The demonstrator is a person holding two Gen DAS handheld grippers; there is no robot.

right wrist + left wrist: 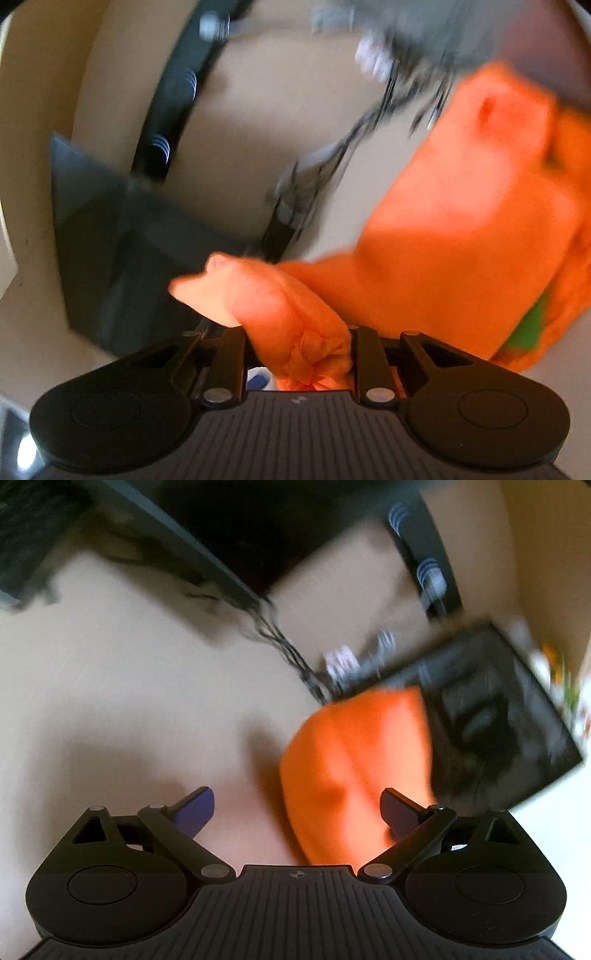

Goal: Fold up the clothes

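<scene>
An orange garment [351, 760] hangs in the air over a beige floor, blurred by motion. In the left wrist view my left gripper [297, 812] is open, its blue-padded fingertips [197, 810] wide apart, and the orange cloth hangs just ahead between the right finger and the middle, not held. In the right wrist view my right gripper [299, 350] is shut on a bunched fold of the orange garment [461, 221], which spreads up and to the right. A green patch [528, 328] shows at the cloth's lower right edge.
A dark box-like object [491, 720] sits right of the garment, and shows as a dark grey box [122, 251] at left in the right wrist view. Black cables [291, 653] trail over the beige floor [110, 701]. A black frame [177, 542] crosses the top.
</scene>
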